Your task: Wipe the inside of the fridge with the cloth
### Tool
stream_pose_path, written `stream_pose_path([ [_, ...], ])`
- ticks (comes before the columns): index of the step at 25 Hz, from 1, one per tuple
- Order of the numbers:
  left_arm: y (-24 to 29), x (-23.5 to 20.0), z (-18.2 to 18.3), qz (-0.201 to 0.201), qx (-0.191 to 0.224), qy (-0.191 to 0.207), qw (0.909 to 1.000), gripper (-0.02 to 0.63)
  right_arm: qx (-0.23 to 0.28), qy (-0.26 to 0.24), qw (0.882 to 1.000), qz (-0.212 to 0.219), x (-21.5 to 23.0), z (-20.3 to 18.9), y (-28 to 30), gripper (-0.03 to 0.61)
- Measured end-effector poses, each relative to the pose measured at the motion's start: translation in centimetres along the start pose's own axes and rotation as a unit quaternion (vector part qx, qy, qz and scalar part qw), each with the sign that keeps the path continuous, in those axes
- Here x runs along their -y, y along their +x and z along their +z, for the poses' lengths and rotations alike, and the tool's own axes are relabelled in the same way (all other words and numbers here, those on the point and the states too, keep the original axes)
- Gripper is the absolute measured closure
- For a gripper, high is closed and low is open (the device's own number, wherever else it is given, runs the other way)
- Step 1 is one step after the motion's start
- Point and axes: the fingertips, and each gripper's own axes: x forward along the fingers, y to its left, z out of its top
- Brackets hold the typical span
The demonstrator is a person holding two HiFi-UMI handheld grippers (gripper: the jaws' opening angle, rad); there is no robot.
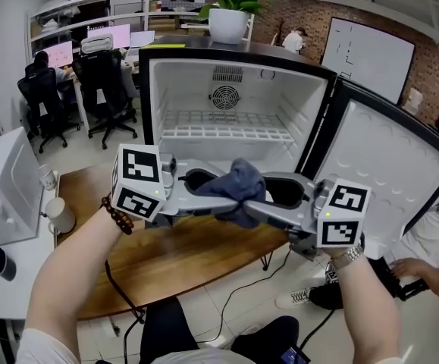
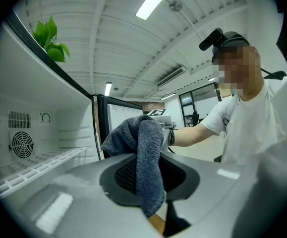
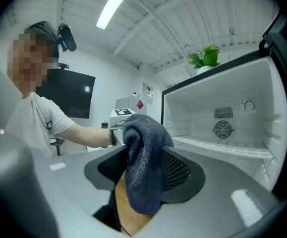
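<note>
the cloth (image 1: 239, 188) is pinched in the left gripper (image 1: 213, 197) at the middle of the frame, the right gripper (image 1: 274, 197) is held open around it, and the fridge (image 1: 175, 89) above seems not yet wiped.

**Open fridge, two grippers, one cloth**

Fridge (image 1: 181, 89): small, black-framed, white inside. Its door (image 1: 386, 165) is swung open to the right. A wire shelf (image 1: 227, 131) spans the interior, with a round fan grille (image 1: 224, 97) on the back wall. A potted plant (image 1: 230, 10) stands on top.

In front, above a wooden table (image 1: 181, 256), the left gripper (image 1: 204, 196) and right gripper (image 1: 268, 203) face tip to tip. A dark blue cloth (image 1: 240, 184) is bunched between them.

Office chairs (image 1: 105, 82) at rear left; whiteboard (image 1: 367, 55) at rear right.
</note>
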Motion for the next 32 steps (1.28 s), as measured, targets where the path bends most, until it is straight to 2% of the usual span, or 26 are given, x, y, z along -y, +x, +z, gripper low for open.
stream_pose_path([
  [3,-0.8,0.4,-0.8,0.000,-0.003,-0.010,0.9999,0.540,-0.001,0.011,0.999,0.038,-1.3,-0.6,1.1,0.433],
  [7,-2.1,0.4,-1.8,0.024,-0.008,-0.011,0.9996,0.535,-0.001,0.007,0.999,0.044,-1.6,-1.2,2.5,0.488],
  [11,-3.6,-0.7,-3.2,0.087,-0.019,-0.006,0.9960,0.525,0.000,-0.013,1.000,0.017,-1.0,-1.9,4.4,0.499],
  [15,-5.8,-2.3,-5.0,0.164,-0.030,-0.010,0.9860,0.505,-0.008,-0.052,0.998,-0.034,0.1,-2.6,6.6,0.500],
  [19,-8.5,-3.6,-6.7,0.245,-0.041,-0.023,0.9683,0.491,-0.006,-0.066,0.995,-0.073,1.1,-3.6,8.8,0.502],
  [24,-11.9,-5.1,-9.0,0.330,-0.050,-0.042,0.9419,0.480,-0.001,-0.061,0.992,-0.114,2.5,-5.2,11.4,0.505],
  [32,-17.2,-6.8,-10.8,0.452,-0.047,-0.062,0.8884,0.455,0.010,-0.029,0.983,-0.182,5.7,-7.2,15.5,0.506],
])
